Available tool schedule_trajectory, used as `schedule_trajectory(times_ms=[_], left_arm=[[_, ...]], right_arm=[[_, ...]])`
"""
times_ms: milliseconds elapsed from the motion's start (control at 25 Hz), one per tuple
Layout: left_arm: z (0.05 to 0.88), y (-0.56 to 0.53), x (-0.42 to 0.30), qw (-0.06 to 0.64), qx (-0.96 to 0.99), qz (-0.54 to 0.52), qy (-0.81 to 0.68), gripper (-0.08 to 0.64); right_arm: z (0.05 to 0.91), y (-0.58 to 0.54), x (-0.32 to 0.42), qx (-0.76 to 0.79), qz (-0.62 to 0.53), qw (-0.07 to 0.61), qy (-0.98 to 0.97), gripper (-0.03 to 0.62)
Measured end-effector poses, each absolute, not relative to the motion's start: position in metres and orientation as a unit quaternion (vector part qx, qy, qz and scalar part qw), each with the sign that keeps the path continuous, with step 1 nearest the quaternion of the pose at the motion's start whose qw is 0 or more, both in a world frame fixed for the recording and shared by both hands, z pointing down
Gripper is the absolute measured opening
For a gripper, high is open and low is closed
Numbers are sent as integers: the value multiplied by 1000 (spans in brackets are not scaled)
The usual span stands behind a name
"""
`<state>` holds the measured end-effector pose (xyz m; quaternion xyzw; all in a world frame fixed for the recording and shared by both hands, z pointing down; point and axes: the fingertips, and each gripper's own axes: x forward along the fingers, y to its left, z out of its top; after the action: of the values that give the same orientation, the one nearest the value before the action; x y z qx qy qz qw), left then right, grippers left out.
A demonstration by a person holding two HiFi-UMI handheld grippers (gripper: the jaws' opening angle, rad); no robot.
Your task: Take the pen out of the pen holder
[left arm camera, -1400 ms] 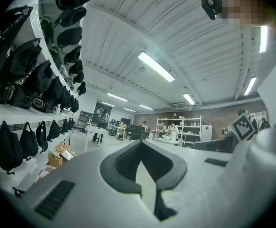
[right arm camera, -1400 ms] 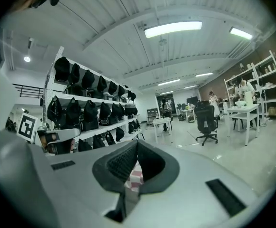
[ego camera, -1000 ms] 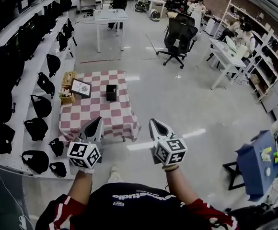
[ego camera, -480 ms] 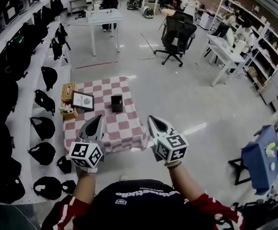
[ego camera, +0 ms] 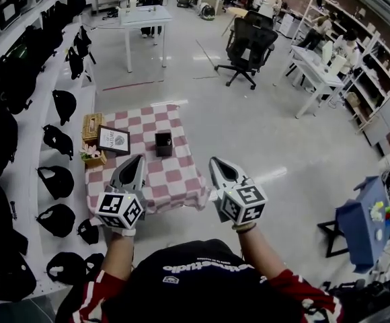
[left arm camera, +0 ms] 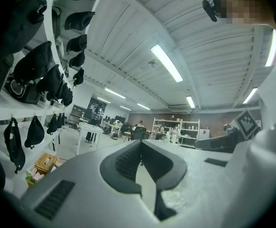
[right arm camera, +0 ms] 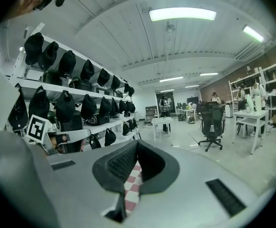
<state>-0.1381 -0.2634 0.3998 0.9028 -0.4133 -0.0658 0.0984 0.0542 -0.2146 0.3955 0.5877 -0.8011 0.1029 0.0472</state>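
A small black pen holder (ego camera: pixel 163 142) stands upright near the middle of the low table with a red-and-white checked cloth (ego camera: pixel 178 180). I cannot make out a pen in it at this distance. My left gripper (ego camera: pixel 139 159) hovers over the table's near left part, short of the holder, with its jaws closed and empty (left arm camera: pixel 139 143). My right gripper (ego camera: pixel 215 161) hangs just off the table's near right corner, also shut and empty (right arm camera: pixel 137 143). A strip of the checked cloth (right arm camera: pixel 134 182) shows below its jaws.
On the table's left side are a framed picture (ego camera: pixel 113 140), a wicker box (ego camera: pixel 92 126) and a small flower bunch (ego camera: pixel 90 155). White shelves with black bags (ego camera: pixel 54 180) run along the left. An office chair (ego camera: pixel 251 49) and white desks (ego camera: pixel 144 19) stand farther off.
The person has stepped closer to the table. Both grippers stay shut, and the left one now overlaps the table's near edge.
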Motion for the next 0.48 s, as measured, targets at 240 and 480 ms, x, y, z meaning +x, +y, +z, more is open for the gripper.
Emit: schedule_trajectory(times_ms=[240, 480], left_arm=[[404, -291, -125, 93, 903, -52, -415, 5], [410, -316, -104, 84, 904, -42, -418, 5]], right_arm=[[405, -235, 69, 592, 116, 44, -796, 2], [410, -267, 83, 583, 119, 30, -803, 2]])
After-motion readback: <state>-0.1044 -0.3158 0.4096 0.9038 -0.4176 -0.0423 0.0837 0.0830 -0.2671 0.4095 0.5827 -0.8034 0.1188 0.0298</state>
